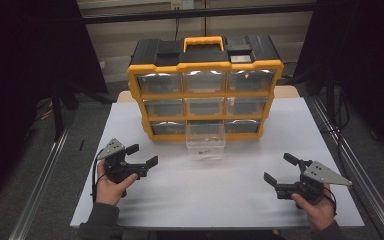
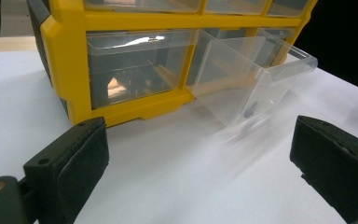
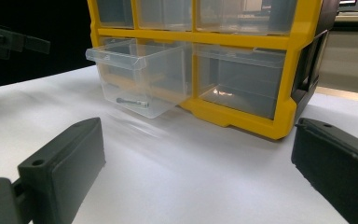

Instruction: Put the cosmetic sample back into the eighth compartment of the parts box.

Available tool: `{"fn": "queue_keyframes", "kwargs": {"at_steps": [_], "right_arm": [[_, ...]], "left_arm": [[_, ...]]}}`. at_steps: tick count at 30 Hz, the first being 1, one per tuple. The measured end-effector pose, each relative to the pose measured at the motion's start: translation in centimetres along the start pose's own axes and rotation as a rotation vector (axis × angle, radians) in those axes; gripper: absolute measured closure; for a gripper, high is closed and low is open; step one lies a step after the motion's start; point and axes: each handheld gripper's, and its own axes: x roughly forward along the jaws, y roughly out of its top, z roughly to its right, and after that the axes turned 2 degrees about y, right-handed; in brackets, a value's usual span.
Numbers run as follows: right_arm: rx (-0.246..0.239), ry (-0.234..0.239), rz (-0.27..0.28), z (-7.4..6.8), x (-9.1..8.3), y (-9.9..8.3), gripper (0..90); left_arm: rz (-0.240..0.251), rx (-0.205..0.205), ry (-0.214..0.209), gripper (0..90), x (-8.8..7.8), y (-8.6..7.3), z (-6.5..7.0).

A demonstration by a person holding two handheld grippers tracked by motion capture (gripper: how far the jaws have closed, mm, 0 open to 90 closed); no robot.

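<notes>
Both the left gripper [image 1: 141, 155] and the right gripper [image 1: 280, 170] rest low with fingers spread wide, holding nothing. Ahead of and between them, the pulled-out clear drawer [image 1: 206, 141] juts from the organiser's [image 1: 205, 95] bottom row, long axis toward the person, a small screw [image 3: 133, 102] inside; neither hand looks clearly nearer. White counter [image 1: 205, 195], dark room beyond

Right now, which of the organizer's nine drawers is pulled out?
The bottom-row middle drawer: it juts out onto the white table with a small dark part inside, while the other eight sit flush in the yellow organizer.
</notes>
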Motion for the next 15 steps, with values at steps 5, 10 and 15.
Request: {"fn": "queue_keyframes", "kwargs": {"at_steps": [5,10,15], "right_arm": [[0.002,0.002,-0.001,-0.01,-0.02,0.0,1.7],[0.004,0.002,-0.001,-0.01,-0.02,0.0,1.6],[0.005,0.001,0.0,0.0,-0.04,0.0,1.6]], "left_arm": [[0.007,0.006,0.015,4.5,-0.44,-0.4,-0.18],[0.027,0.001,0.02,4.5,-0.89,-0.77,-0.31],[0.031,-0.004,0.011,4.5,-1.19,-1.03,-0.63]]}}
